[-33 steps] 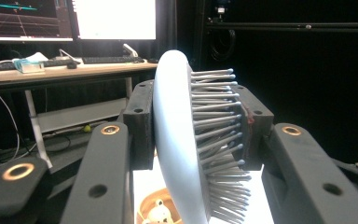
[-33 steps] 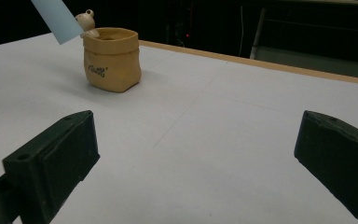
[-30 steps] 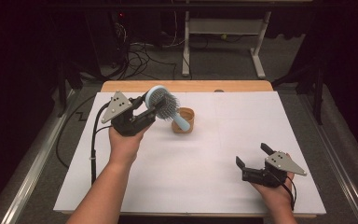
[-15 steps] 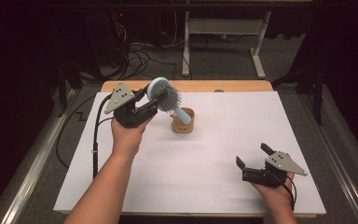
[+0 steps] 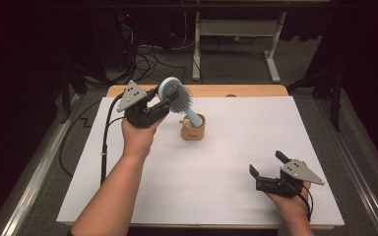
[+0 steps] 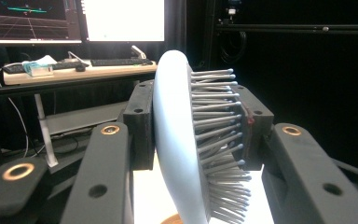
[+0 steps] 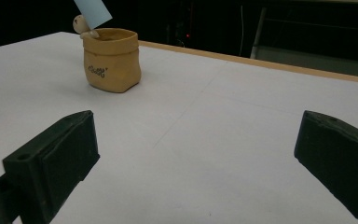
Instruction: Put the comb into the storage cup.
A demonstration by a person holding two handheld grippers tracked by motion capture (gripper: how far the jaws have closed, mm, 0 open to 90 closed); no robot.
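High view: hairbrush (image 5: 176, 95) between left hand-held gripper (image 5: 161, 104) jaws.

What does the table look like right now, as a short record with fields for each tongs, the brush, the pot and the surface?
left tongs: shut on the brush head, held up above the table
brush: light blue, grey bristles, tilted, handle end pointing down into the pot
pot: small tan sack-shaped pot, upright on the white surface
right tongs: open, nothing between them, low over the near right part of the table
table: white top, wooden edge at the far side
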